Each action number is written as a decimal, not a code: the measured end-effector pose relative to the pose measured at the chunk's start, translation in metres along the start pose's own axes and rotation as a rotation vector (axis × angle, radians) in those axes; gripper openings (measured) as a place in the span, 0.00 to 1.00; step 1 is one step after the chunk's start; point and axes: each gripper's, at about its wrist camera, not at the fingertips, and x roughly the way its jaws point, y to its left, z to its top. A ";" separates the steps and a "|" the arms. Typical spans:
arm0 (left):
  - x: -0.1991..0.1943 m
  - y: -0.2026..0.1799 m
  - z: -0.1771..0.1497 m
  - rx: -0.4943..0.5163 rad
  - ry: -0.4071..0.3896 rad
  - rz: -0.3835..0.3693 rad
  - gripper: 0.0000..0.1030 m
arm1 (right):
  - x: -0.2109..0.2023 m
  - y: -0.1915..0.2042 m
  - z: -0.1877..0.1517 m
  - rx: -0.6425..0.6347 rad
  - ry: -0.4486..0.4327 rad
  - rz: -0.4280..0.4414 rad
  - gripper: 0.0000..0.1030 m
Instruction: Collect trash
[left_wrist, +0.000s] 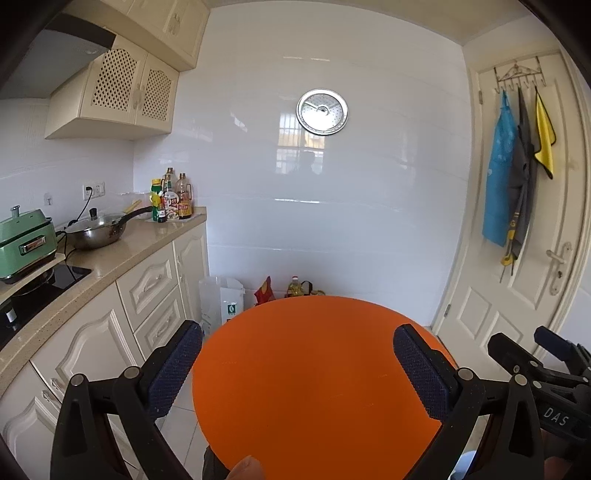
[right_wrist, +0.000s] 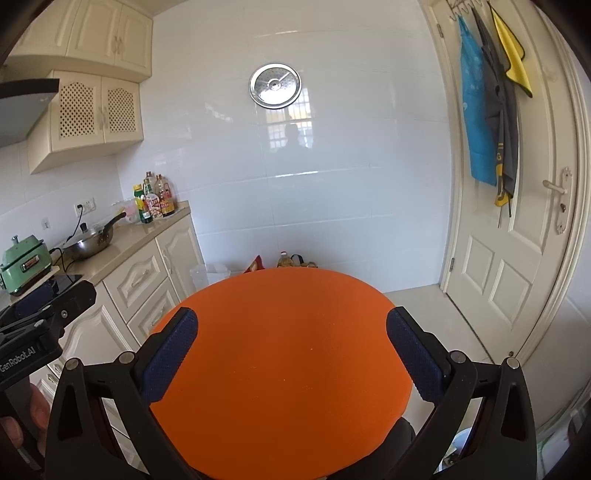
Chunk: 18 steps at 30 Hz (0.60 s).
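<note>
Left wrist view: the left gripper (left_wrist: 297, 363) stands with its jaws spread wide and nothing between them, over a round orange surface (left_wrist: 314, 373) that is bare. No trash can be made out on it. A fingertip (left_wrist: 246, 468) shows at the bottom edge. The right gripper (left_wrist: 532, 354) appears at the right edge, side-on; its jaw state cannot be told from here. To the left, a counter (left_wrist: 122, 247) carries a lidded pan (left_wrist: 96, 228), a green cooker (left_wrist: 26, 242) and a cluster of bottles (left_wrist: 171, 201). On the floor against the wall sit a white container (left_wrist: 221, 299), a red packet (left_wrist: 264, 291) and an oil bottle (left_wrist: 294, 287). A metal lid (left_wrist: 322, 112) hangs on the white wall; aprons and a yellow cloth (left_wrist: 545, 136) hang on the door (left_wrist: 517, 258).

Right wrist view: the right gripper (right_wrist: 291, 349) is likewise wide open and empty above the same orange surface (right_wrist: 280, 354). Only this view shows the left gripper (right_wrist: 44, 317) from the side at the left edge, with the holding hand (right_wrist: 22, 421) below it, and more of the floor (right_wrist: 417, 306) before the door (right_wrist: 517, 240). The floor items are largely hidden behind the surface's far rim.
</note>
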 end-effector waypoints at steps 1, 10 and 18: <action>0.001 0.002 0.001 0.000 -0.008 0.013 0.99 | -0.002 0.003 0.000 -0.001 -0.003 0.002 1.00; -0.015 -0.031 -0.020 0.047 -0.049 0.052 0.99 | -0.011 0.014 -0.001 -0.025 -0.027 -0.001 1.00; -0.022 -0.036 -0.032 0.062 -0.061 0.062 0.99 | -0.013 0.016 0.000 -0.035 -0.029 0.001 1.00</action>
